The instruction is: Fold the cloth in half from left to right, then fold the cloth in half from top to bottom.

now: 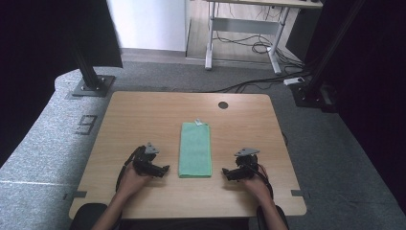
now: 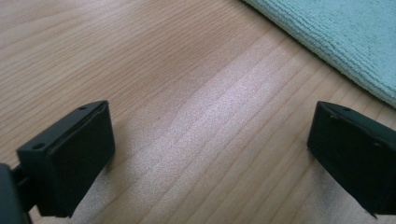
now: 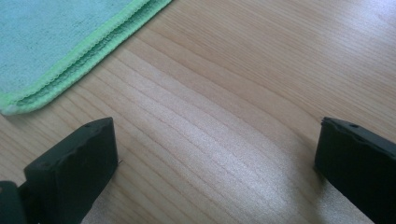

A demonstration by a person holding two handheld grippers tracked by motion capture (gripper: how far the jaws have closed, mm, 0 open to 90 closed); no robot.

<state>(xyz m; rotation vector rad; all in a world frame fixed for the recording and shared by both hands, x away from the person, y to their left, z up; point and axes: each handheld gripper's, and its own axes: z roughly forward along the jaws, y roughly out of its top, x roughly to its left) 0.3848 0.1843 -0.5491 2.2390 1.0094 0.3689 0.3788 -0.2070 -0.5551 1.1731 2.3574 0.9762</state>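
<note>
Surface (image 1: 143,120): a pale wood top with rounded corners, seen from above in the high view; a small dark round hole (image 1: 223,105) sits near its far edge.
Cloth (image 1: 195,149): a green cloth folded into a long rectangle, lying flat on the middle of the surface with its long sides running away from the person; a small pale tag (image 1: 199,122) sticks out at its far end.
Left gripper (image 1: 163,170): held in the person's left hand (image 1: 131,179), resting low on the surface just left of the cloth's near end, apart from it.
Left fingers (image 2: 70,158): spread wide in the left gripper view, bare wood between them, nothing held; the cloth's edge runs across the upper right corner, near the right finger but not touching it.
Right gripper (image 1: 225,171): held in the person's right hand (image 1: 256,184), low on the surface just right of the cloth's near end, apart from it.
Right fingers (image 3: 74,172): also spread wide in the right gripper view, only wood between them; the cloth's near corner, with its brighter green stitched hem in layers, lies at the upper left, short of the left finger.
Beyond the surface: grey carpet (image 1: 306,134), black frame posts (image 1: 88,72), cables (image 1: 249,45) under a farther desk.
</note>
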